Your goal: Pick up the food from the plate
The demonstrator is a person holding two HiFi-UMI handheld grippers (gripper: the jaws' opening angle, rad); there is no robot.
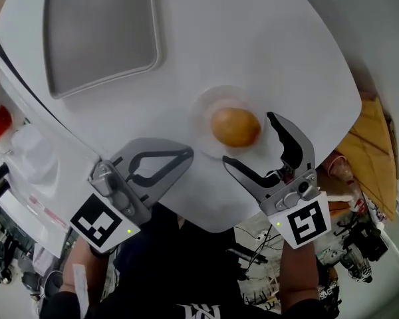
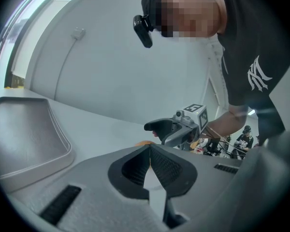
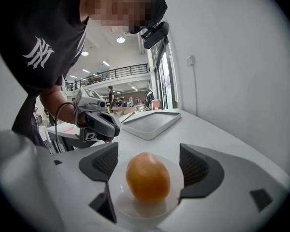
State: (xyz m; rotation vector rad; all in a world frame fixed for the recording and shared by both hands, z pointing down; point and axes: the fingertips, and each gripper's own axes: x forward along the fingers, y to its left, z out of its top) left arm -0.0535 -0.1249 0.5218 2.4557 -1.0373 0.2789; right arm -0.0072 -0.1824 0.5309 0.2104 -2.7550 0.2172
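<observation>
A round orange-brown bun [image 1: 235, 126] sits on a small clear plate [image 1: 203, 109] on the white table. My right gripper [image 1: 247, 138] is open just to its right and near side. In the right gripper view the bun [image 3: 147, 177] lies between the two spread pads [image 3: 106, 162] without touching either. My left gripper [image 1: 186, 155] hovers left of the plate with its jaw tips pressed together and nothing in them. Its closed tips [image 2: 150, 149] hide most of the bun in the left gripper view.
A grey rimmed tray [image 1: 100, 32] lies at the far left of the table [image 1: 286, 52]. The table's curved edge runs close behind both grippers and along the right. Cluttered shelves and gear stand beyond the edges, below table level.
</observation>
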